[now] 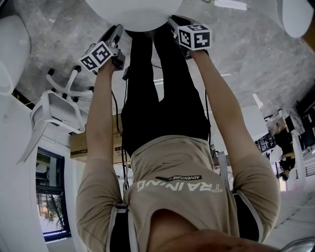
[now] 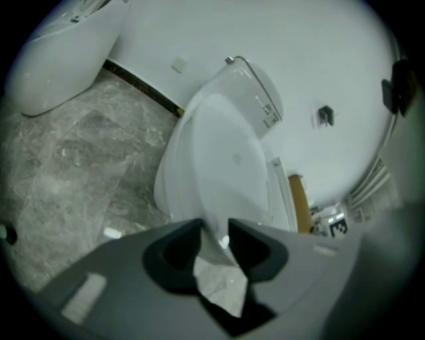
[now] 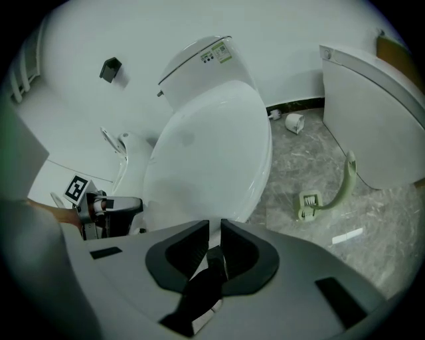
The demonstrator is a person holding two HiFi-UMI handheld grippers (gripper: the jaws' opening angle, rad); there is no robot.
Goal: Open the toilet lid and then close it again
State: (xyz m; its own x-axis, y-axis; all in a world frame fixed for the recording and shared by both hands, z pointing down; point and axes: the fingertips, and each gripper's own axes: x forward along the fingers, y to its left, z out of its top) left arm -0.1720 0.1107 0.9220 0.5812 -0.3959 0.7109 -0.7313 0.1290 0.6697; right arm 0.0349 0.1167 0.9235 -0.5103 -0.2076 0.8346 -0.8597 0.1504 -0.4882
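The toilet lid (image 3: 206, 146) is lowered and met at its front rim.
The left tool (image 2: 214, 229) is spread around it; the right tool (image 3: 214, 226) is clamped on it.

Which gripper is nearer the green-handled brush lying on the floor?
Right. The right gripper is at the front edge of the toilet lid, on the side where the green-handled brush lies. The left gripper is at the lid's opposite side.

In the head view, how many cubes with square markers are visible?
2. One cube sits on the left gripper, upper left; the other on the right gripper, right of centre. Both are near the toilet lid. None seems hidden.
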